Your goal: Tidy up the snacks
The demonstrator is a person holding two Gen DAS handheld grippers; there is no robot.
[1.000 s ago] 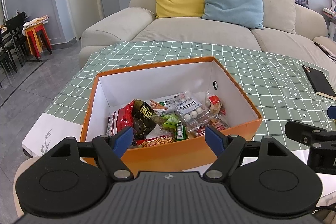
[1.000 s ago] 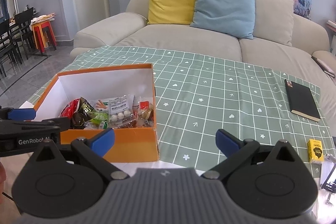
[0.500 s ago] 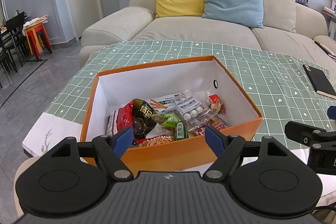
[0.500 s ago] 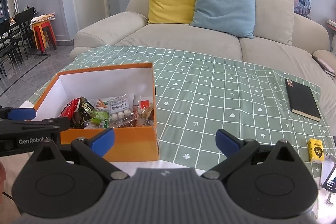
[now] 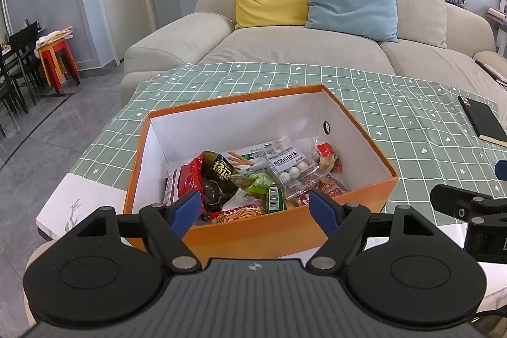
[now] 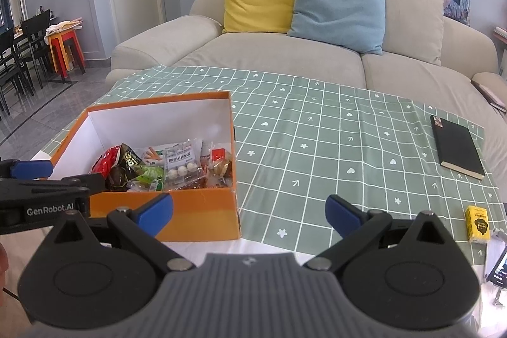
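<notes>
You are holding both the left gripper [image 5: 256, 208] and right gripper [image 6: 248, 211] wide and empty before the snack box [image 5: 285, 230]; the next move is probably picking a packet.

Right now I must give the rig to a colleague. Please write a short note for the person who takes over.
Left gripper: open, empty, just in front of the orange box.
Right gripper: open, empty, over the green checked tablecloth right of the box.
Snack packets lie in a loose pile inside the box.
A small yellow packet lies near the cloth's right edge; a black notebook lies beyond it.
Done: nothing visibly sorted.
Left: probably sorting the pile.
</notes>
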